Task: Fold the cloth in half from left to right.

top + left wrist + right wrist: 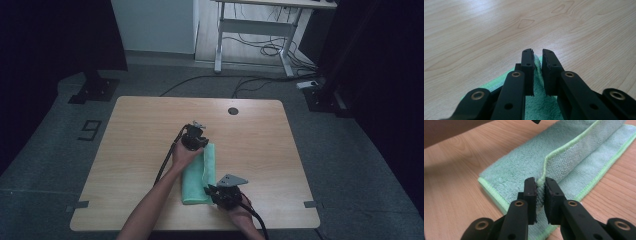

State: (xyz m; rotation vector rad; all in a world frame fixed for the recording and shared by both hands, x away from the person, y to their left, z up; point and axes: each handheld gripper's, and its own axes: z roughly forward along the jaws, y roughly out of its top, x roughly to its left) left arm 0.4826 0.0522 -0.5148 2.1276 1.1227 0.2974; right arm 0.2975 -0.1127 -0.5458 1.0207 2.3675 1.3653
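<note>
A green microfibre cloth (195, 182) lies folded lengthwise on the wooden table (150, 125). One long edge is lifted into a ridge between the two grippers. My left gripper (202, 147) is at the cloth's far end. In the left gripper view its jaws (537, 53) stand narrowly apart with a fold of cloth (536, 107) pinched between the pads. My right gripper (210, 190) is at the near end. In the right gripper view its jaws (540, 181) clamp the raised hem of the cloth (519, 167), which stands up from the layer below.
A round cable hole (233, 110) sits near the table's far edge. The person's left forearm (150, 205) reaches in from the bottom, left of the cloth. Beyond the table are a desk frame (250, 30) and floor cables (270, 50).
</note>
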